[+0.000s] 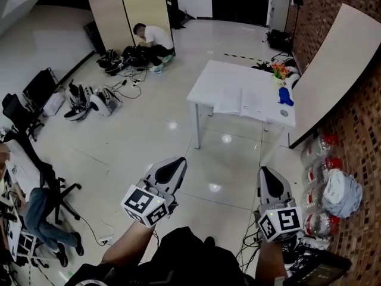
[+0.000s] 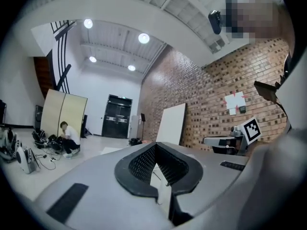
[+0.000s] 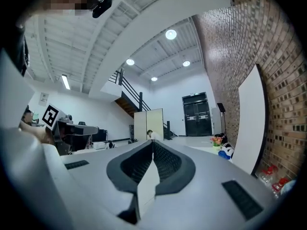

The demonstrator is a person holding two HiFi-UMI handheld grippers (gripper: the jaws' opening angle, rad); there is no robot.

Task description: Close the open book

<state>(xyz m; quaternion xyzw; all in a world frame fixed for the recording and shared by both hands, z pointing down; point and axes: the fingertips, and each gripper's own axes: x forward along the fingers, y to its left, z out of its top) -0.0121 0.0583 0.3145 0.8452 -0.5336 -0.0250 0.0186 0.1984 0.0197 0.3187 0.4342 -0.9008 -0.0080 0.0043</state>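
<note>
Presumably the open white-paged book [image 1: 238, 102] is light and flexible. Its thin paper leaves are judged to bend and crease easily. Its cover is likely stiffer, though the material cannot be told from so far off. A hold is best taken at the outer edge of one half, away from the spine, so that this half can be lifted and swung over onto the other. A pinch on a single leaf is to be avoided, since a page could be folded or torn. The resting half may need to be steadied, as the book could be slid across the smooth top.

The book is seen lying flat and spread wide, both pages pale, with faint marks too small to be read. It is placed on the white rectangular worktop [image 1: 217, 76], toward that worktop's right end. It lies just beside a small blue object [image 1: 286, 95] and near a bunch of orange and yellow flowers [image 1: 278, 70] at the worktop's far right corner.

The left gripper [image 1: 178, 162] and the right gripper [image 1: 265, 171] are held level over the glossy pale floor [image 1: 178, 136], well apart from the worktop. Both pairs of jaws are clenched together, with nothing caught between them.
</note>
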